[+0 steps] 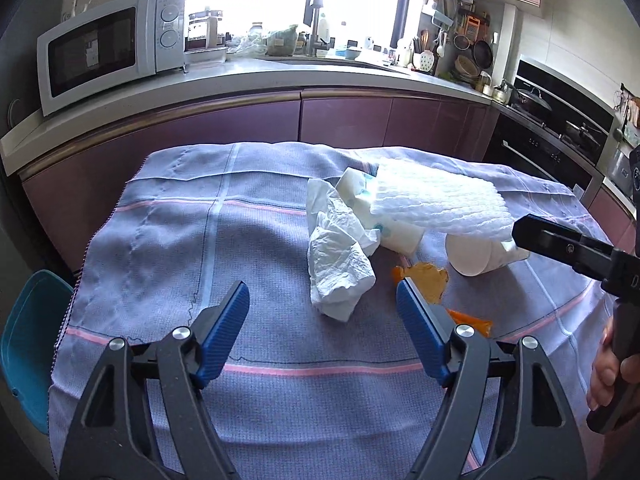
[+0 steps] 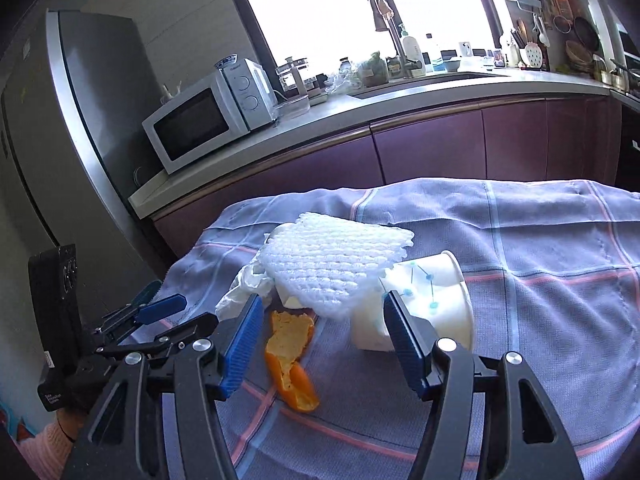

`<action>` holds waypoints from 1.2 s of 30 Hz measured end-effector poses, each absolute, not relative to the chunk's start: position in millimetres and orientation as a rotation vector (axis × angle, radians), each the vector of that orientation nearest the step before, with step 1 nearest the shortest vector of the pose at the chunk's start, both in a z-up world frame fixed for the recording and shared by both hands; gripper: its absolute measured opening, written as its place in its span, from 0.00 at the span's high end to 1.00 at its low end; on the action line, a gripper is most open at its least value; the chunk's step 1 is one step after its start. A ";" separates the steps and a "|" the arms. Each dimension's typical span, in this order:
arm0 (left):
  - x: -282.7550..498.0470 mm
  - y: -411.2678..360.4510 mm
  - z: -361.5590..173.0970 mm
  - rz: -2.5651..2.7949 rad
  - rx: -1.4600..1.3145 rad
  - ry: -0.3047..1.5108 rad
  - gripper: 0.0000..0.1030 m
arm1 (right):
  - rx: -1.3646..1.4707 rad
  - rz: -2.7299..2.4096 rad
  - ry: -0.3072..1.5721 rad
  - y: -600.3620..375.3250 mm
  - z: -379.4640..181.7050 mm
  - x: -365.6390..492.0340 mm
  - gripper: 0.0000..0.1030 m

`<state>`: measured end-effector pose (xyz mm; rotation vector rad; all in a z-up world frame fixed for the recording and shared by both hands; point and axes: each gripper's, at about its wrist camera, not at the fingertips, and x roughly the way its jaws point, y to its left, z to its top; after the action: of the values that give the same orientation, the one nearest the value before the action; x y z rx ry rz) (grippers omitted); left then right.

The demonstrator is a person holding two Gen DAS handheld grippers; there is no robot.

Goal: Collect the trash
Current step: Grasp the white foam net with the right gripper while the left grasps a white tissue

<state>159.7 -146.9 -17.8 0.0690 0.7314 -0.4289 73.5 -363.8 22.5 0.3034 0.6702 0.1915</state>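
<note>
Trash heaped on a checked cloth (image 1: 160, 240), both tongs hanging over it with jaws apart.
Left gripper (image 1: 322, 304) faces the crumpled tissue (image 1: 340, 256); right gripper (image 2: 322, 320) faces orange peel (image 2: 290, 352) (foam net (image 2: 332, 264) lies across the paper cups (image 2: 440, 300)), neither gripping anything.

A home kitchen: microwave (image 1: 106, 50) upper left, sink faucet (image 1: 316, 30) under the window, stove (image 1: 560, 120) at right.
</note>
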 end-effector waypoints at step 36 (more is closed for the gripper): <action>143.1 -127.0 7.3 -0.381 0.048 0.688 0.89 | 0.381 0.394 0.616 -350.0 41.2 88.5 0.91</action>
<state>143.1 -127.0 7.3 0.0477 0.6879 -0.3811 88.5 -350.0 41.2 0.3806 0.6158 0.3943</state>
